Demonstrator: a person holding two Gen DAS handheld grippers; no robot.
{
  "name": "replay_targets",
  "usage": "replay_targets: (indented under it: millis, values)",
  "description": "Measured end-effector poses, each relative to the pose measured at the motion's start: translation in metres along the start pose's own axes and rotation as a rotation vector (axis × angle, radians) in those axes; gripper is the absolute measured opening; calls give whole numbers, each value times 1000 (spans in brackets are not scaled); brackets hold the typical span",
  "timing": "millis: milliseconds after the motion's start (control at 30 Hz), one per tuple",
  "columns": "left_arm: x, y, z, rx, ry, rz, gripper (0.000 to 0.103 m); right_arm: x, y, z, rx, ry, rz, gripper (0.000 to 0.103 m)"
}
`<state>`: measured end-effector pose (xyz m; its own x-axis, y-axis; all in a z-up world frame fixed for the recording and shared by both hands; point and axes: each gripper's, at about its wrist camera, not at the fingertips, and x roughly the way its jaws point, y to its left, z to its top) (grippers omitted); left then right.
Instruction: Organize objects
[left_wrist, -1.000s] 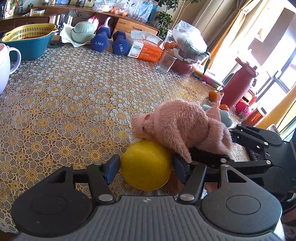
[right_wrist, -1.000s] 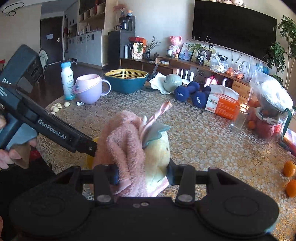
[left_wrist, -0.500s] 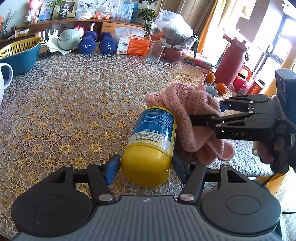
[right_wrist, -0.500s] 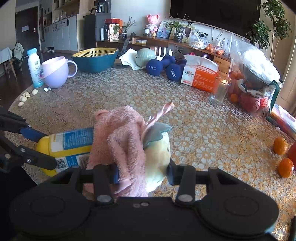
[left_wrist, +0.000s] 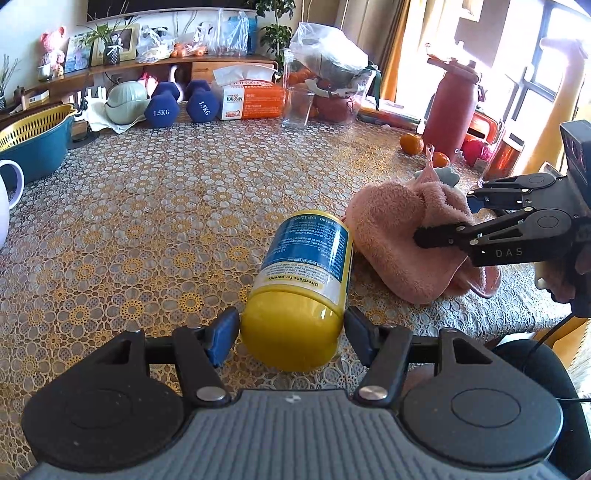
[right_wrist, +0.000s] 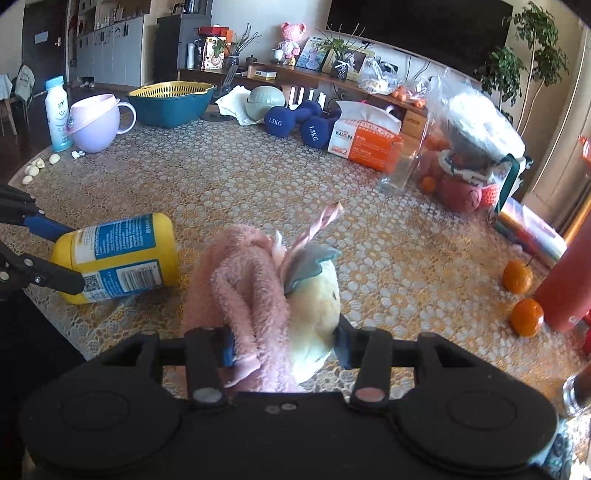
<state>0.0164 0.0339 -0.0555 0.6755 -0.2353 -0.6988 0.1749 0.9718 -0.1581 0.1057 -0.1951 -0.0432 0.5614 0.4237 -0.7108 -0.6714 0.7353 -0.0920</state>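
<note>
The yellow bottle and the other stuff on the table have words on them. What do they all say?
"Directions for parents": yellow bottle; its smaller print is too small to read.
"1.5KG": left dumbbell.
"1.5KG": right dumbbell.
"KAIXIN" (middle letters unclear) and "2": orange tissue box.
"DAS": right gripper.
Print on the white bottle: too blurred to read.
</note>
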Motion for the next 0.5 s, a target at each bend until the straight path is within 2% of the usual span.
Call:
replay_targets:
  millis: [67, 200, 267, 367, 500]
  values:
    - [1, -1, -1, 8, 11, 11, 65, 1, -1, -1, 34, -5, 26, 52]
    - [0, -10, -5, 65, 16, 35, 66, 2, 2, -2, 68, -19, 74, 63]
    - [-1, -19, -8, 120, 7, 65, 71, 3, 6, -1, 70, -25, 94, 66]
    - [-1, -34, -14, 215, -14, 121, 71, 7, 16, 1, 56, -28, 97, 79]
    - [3, -50, -23, 348, -40, 200, 71, 18, 27, 1, 29, -13, 78, 81]
